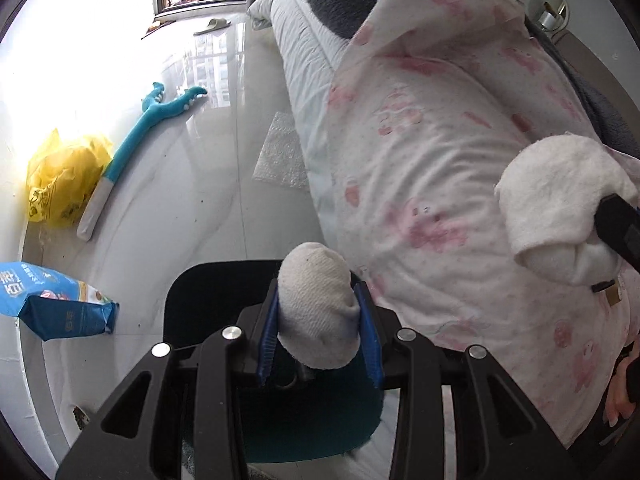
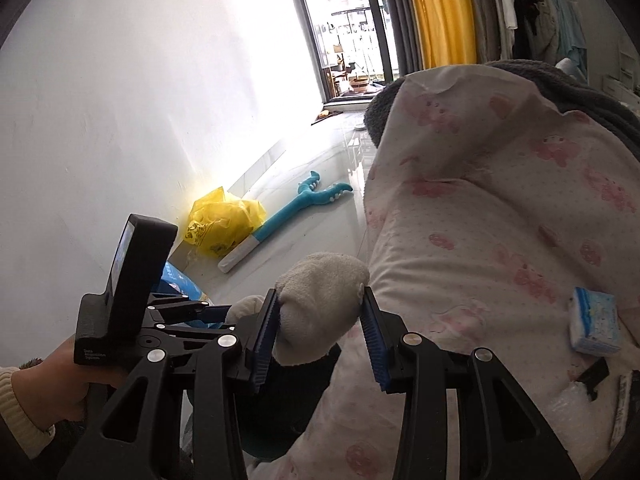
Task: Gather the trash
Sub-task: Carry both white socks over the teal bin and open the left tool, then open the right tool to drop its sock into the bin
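My left gripper [image 1: 318, 312] is shut on a balled white sock [image 1: 316, 304] and holds it over a dark bin [image 1: 208, 292] beside the bed. My right gripper [image 2: 320, 320] is shut on a second balled white sock [image 2: 320, 300] at the bed's edge. That sock also shows in the left wrist view [image 1: 560, 204], held above the pink-patterned quilt [image 1: 440, 160]. The left gripper and its sock show in the right wrist view [image 2: 216, 312], just left of my right gripper.
On the tiled floor lie a yellow plastic bag [image 1: 64, 176], a blue dinosaur toy [image 1: 136, 136], a blue snack bag [image 1: 52, 304] and a bubble-wrap sheet [image 1: 280, 156]. A small tissue pack [image 2: 594, 320] and dark scraps [image 2: 596, 376] lie on the quilt.
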Available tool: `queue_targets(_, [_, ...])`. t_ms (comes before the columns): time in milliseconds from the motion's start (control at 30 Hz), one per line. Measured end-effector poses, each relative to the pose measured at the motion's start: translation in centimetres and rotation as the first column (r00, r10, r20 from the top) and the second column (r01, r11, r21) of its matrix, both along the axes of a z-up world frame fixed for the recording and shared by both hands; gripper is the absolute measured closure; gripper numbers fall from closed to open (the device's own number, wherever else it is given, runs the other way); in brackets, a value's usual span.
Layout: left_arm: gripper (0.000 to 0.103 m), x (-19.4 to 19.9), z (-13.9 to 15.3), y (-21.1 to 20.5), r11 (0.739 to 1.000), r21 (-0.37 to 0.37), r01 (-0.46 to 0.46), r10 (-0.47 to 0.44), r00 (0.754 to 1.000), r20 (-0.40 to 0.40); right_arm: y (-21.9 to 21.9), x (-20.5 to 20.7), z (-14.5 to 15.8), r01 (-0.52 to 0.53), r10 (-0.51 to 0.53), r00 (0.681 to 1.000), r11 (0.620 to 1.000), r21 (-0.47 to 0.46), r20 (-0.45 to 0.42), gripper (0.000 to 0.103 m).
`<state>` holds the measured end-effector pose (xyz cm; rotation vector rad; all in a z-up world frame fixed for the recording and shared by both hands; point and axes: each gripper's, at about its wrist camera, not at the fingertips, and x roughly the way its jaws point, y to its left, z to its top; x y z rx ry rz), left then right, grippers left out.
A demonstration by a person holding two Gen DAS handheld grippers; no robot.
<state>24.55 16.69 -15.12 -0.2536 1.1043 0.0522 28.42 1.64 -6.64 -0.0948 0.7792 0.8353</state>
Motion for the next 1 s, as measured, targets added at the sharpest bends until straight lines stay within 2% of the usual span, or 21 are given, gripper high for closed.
queue_targets(167, [0.064, -1.2, -2.6, 2.3, 1.000, 0.005, -0.026, 0.026, 0.994, -0.103, 3.0, -0.7, -1.1, -0.033, 0.032, 0.999, 0.998, -0.044, -0.032, 0.062])
queue_targets(300, [0.064, -2.0, -4.5, 3.7, 0.999, -0.031, -0.044, 0.038, 0.983, -0.181, 5.0, -1.1, -2.1, -0.054, 0.049, 0.996, 0.996, -0.071, -0.070, 0.062])
queue_targets(533, [0.062, -3.5, -7.0, 5.2, 0.997, -0.058, -0.044, 0.027, 0.962, -0.270, 8.8, -1.4, -4.7, -0.099, 0.081, 0.987, 0.986, -0.132, -0.139, 0.062])
queue_targets(600, [0.057, -3.9, -7.4, 5.6, 0.997, -0.069, -0.039, 0.018, 0.958, -0.286, 9.7, -1.3, -5.6, -0.110, 0.085, 0.981, 0.985, -0.136, -0.174, 0.062])
queue_targets(733, [0.045, -4.8, -7.1, 6.5, 0.996, -0.089, -0.032, 0.007, 0.964, -0.266, 11.1, -1.1, -7.2, -0.110, 0.074, 0.975, 0.980, -0.166, -0.210, 0.062])
queue_targets(833, [0.037, -5.5, -5.8, 7.2, 0.995, -0.098, -0.028, 0.008, 0.979, -0.205, 12.2, -0.9, -8.7, -0.110, 0.061, 0.965, 0.977, -0.183, -0.256, 0.062])
queue_targets(1000, [0.034, -6.3, -4.1, 8.1, 0.998, -0.056, -0.030, 0.023, 0.992, -0.126, 14.0, -0.9, -11.2, -0.110, 0.040, 0.958, 0.966, -0.234, -0.285, 0.062])
